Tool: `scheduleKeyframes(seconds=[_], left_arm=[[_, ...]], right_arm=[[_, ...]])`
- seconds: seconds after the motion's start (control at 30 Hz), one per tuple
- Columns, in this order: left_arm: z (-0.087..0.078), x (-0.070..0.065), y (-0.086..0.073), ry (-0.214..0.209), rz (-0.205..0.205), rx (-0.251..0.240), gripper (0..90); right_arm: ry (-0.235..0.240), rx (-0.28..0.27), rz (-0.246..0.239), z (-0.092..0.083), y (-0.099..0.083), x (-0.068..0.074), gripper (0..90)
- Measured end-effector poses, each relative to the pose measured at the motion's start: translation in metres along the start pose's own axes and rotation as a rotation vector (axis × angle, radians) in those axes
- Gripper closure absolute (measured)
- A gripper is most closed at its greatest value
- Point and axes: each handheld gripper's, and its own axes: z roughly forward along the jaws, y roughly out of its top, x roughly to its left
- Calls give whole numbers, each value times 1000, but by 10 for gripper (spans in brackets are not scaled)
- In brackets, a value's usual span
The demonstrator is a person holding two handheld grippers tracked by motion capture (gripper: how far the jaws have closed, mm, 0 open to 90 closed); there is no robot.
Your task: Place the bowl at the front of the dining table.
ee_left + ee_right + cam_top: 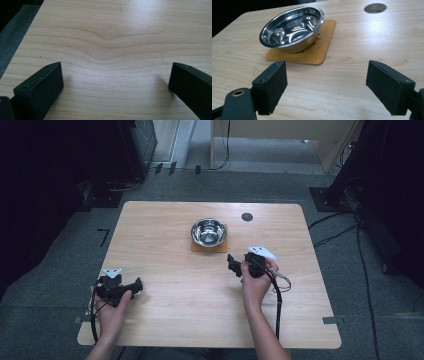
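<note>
Right claw [325, 82] agape near shiny round steel bowl [292, 27]

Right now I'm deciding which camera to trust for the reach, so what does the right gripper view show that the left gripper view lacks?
The right gripper view alone: the steel bowl sitting on a thin wooden mat, with a round hole in the tabletop beyond, all ahead of the open right gripper.
The left gripper view alone: dark floor past the table's edge, ahead of the open left gripper.
Both: two black jaws standing wide with nothing between them, over the light wooden table.
</note>
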Motion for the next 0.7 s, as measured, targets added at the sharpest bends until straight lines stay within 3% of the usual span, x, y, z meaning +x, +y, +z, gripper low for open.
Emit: scheduleKeyframes(seconds=[0.7], left_arm=[[0,0,0,0,0,0,0]], right_arm=[[-76,-18,46,-35,-20,-44,177]])
